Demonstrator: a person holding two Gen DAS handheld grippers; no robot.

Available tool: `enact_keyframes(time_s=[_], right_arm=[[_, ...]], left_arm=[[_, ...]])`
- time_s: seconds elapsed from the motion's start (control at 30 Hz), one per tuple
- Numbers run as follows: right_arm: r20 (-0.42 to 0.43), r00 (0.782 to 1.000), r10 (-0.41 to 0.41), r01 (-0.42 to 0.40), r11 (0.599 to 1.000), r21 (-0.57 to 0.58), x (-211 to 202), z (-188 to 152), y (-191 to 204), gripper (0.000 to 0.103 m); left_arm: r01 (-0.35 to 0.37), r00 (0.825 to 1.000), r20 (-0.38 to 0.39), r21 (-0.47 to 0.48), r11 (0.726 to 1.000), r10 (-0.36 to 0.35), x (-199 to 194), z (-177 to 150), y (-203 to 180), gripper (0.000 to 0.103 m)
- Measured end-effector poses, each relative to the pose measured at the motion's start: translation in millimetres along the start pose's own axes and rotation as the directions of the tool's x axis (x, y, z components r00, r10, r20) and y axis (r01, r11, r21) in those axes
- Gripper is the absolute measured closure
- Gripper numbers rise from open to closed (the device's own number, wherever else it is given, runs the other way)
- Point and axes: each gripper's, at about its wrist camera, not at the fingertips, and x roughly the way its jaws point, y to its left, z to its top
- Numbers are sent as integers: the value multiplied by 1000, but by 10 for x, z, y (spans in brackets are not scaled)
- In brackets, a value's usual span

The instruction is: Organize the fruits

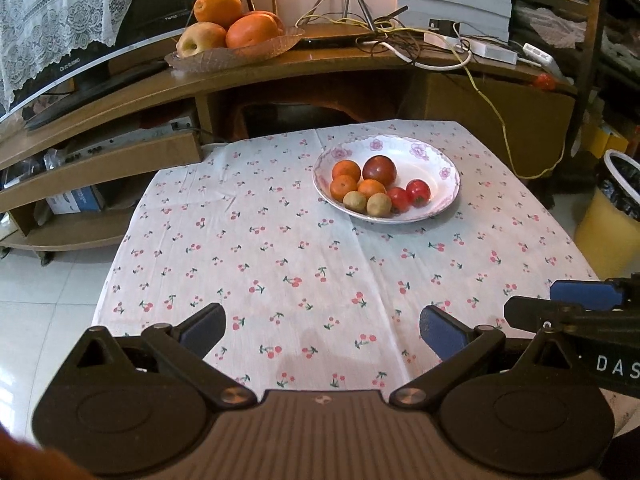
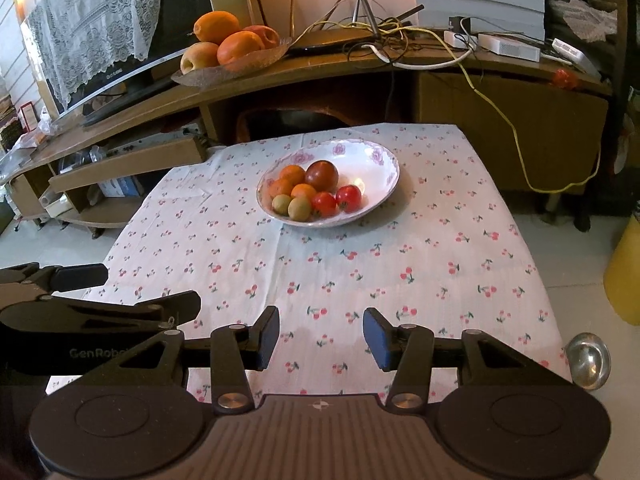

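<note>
The left gripper [image 1: 322, 330] hovers low over the near edge of the desk [image 1: 280, 264], its blue-padded fingers [image 1: 208, 330] spread wide apart with nothing between them. The right gripper [image 2: 320, 336] hangs just beside it at about the same height, its fingers [image 2: 378, 338] also parted, though less widely, and empty. Each gripper shows at the edge of the other's view: the right one juts in from the right in the left wrist view, the left one from the left in the right wrist view.

Beneath both lies a white tablecloth [image 1: 256, 240] printed with small red cherries, covering the desk. Toward the far side of the cloth, well apart from both grippers, stands a white bowl [image 1: 436, 156] with pink flowers on its rim. It holds 3 small oranges [image 1: 346, 171], 1 large dark red fruit [image 1: 379, 170], 2 yellow-green fruits [image 1: 378, 205] and 2 small red tomatoes [image 1: 418, 193], all clustered touching one another toward the bowl's left and near side.

Behind the desk runs a curved wooden shelf unit [image 1: 248, 76]. On its top sits a glass dish [image 1: 236, 54] piled with larger oranges [image 1: 218, 7] and a pale apple [image 1: 201, 39], beside a tangle of cables [image 1: 400, 38] and white boxes. A television [image 1: 132, 20] draped with lace stands to the left. A yellow bin [image 1: 610, 216] stands on the floor to the right, and in the right wrist view a shiny metal knob [image 2: 588, 360] shows at the desk's near right corner
</note>
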Motion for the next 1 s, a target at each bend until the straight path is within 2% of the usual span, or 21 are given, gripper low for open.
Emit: enact_keyframes(time_s=[0.47,1.0], right_arm=[[-33,999,2,-2,1000,-4,-98,-194,81,55],[-42,999,6,-6,1000,-2,-124,-261,91,55]], left_arm=[[-27,1000,-14,6,1000,27,-123,-206,-24,0],[-40,999,-20,8,999,41,-118,-237,-33,0]])
